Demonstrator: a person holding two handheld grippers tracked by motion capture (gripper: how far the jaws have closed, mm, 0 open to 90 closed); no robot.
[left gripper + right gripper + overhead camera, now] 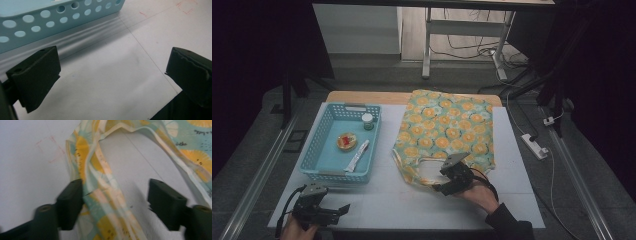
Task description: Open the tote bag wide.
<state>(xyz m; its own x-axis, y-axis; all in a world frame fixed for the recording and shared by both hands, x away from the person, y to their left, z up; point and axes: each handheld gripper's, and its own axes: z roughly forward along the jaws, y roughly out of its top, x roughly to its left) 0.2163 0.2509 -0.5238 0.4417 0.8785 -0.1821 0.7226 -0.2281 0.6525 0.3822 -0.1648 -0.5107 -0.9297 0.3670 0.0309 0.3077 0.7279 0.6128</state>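
Note:
A cloth bag (447,127) printed with orange slices on teal lies flat on the white table (382,200), handles toward me. My right gripper (441,186) is open over the near handle loop (105,192), which runs between its jaws. My left gripper (343,210) is open just above the table at the near left, nothing between its jaws. A light blue perforated basket (319,145) stands ahead of it, its wall (57,17) close in the left gripper view. Inside lie a small jar (368,121), a round yellow dish (346,141) with something red, and a white tube (357,155).
Red pen marks (51,150) show on the table beside the bag handle. A power strip (534,146) and cables lie on the floor to the right. A white table frame (462,30) stands beyond the far edge.

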